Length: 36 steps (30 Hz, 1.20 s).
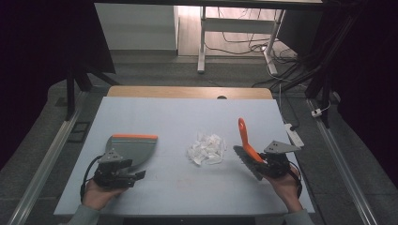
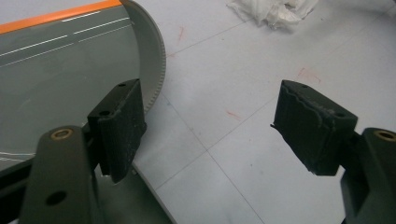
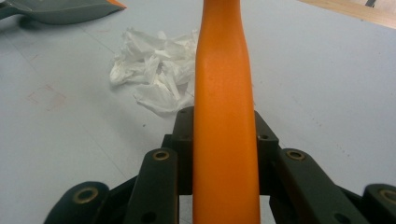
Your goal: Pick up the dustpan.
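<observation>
Pale blue-grey mat (image 1: pixel 178 187) over the table, dark room w/ cables and desk legs beyond.

Risks first, near to far. Your right gripper (image 3: pixel 225 140) is clamped on the orange handle of the brush (image 1: pixel 248 147), and the handle is smooth and tapered. If you sweep hard toward the paper, the brush could twist or slide between the jaws. In the high view its bristle head hangs low, just left of that gripper and near the mat; drag it at a bad angle and it'll likely flick scraps away rather than gather them.

Left gripper (image 2: pixel 210 126): jaws wide apart, nothing between them. One pad sits right at the grey dustpan (image 2: pixel 70 74), at its ridged rim; can't tell if it's touching. Close from this pose and I'd guess you pinch only the rim edge, so the pan may tip or skate. The pan lies just ahead and to the left of these jaws, orange lip on its far side.

Crumpled white paper (image 1: pixel 205 149) sits between the two grippers, apart from both: ahead-right of the left one, ahead-left of the right one. It's light, so prob. scatters easily.
</observation>
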Tool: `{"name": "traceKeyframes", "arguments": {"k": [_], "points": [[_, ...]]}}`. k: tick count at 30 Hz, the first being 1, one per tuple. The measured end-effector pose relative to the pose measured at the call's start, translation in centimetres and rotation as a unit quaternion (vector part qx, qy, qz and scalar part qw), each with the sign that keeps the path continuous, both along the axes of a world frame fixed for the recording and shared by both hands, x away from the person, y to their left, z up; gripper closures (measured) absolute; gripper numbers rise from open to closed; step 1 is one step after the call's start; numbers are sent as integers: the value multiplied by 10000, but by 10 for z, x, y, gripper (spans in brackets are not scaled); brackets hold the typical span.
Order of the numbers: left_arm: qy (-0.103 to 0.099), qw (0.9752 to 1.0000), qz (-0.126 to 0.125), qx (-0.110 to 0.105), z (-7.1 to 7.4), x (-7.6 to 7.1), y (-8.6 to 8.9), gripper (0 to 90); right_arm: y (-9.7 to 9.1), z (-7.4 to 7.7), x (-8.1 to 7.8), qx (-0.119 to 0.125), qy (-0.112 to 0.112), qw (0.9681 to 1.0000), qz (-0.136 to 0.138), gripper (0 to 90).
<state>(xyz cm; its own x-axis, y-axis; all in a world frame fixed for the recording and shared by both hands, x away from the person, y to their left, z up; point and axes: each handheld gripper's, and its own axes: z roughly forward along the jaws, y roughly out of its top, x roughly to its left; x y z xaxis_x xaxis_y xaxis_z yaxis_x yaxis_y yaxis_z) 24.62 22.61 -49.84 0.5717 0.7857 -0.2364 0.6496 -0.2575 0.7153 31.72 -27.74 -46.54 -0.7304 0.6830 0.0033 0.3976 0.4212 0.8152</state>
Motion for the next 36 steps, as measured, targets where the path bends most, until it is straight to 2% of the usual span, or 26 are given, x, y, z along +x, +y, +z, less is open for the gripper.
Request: {"name": "traceKeyframes", "arguments": {"k": [8, 17, 19, 25, 30, 36], "points": [[33, 10000, 50, 45, 4, 0, -1, 256, 0, 0, 0, 5, -2, 10000, -11, 705], [174, 9992, 309, 193, 16, 2, -1, 256, -2, 1, 1, 79, 17, 10000, -39, 705], [260, 9983, 437, 293, 20, 4, -2, 256, -2, 1, 1, 86, 29, 10000, -21, 705], [423, 9958, 597, 551, 28, 9, -4, 245, -1, 1, 2, 55, 17, 10000, 16, 705], [426, 9945, 829, 476, 35, 10, 0, 237, -1, 1, 3, 60, 14, 10000, -9, 705], [625, 9908, 1084, 510, 35, 6, 11, 191, -1, 1, 2, 21, 4, 10000, -36, 704]]}}
